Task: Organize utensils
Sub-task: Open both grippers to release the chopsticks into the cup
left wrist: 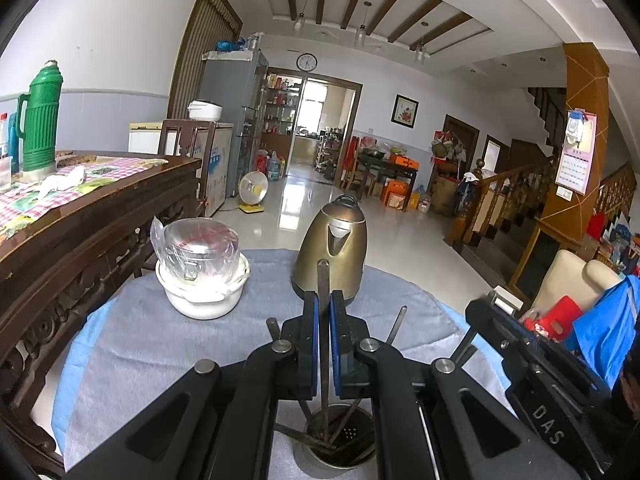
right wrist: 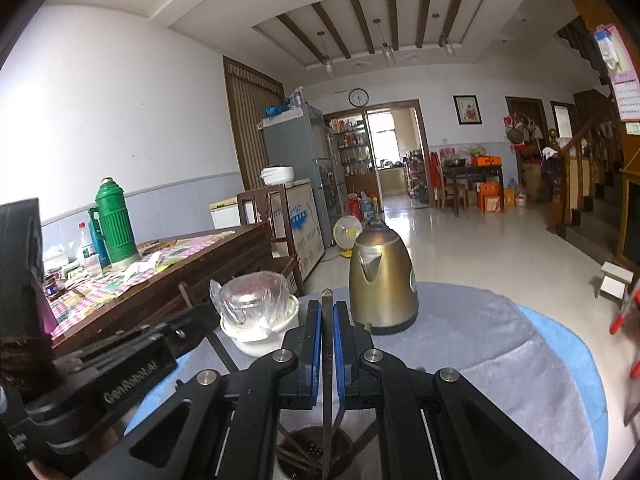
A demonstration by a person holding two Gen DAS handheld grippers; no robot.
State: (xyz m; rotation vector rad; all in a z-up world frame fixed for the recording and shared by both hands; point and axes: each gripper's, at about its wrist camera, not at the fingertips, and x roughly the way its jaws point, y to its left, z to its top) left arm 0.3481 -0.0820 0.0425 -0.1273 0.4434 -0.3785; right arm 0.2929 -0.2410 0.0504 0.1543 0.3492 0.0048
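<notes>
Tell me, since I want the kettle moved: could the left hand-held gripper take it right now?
Probably not: the left hand-held gripper is shut on a dark chopstick over the metal holder. The kettle itself stands unobstructed beyond.

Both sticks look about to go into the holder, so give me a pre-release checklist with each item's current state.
1. Left gripper shut on its chopstick: ok, the pads clamp the shaft.
2. Right gripper shut on its chopstick: ok, the stick is pinched upright between the pads.
3. Metal holder below the left stick: ok, its lower end reaches into the cup's mouth.
4. Right stick over the holder: ok, the tip points into the opening.
5. Stick ends resting on the holder's bottom: cannot tell, hidden among the other sticks.
6. Kettle and wrapped bowl clear of the grippers: ok, both stand farther back on the cloth.
</notes>
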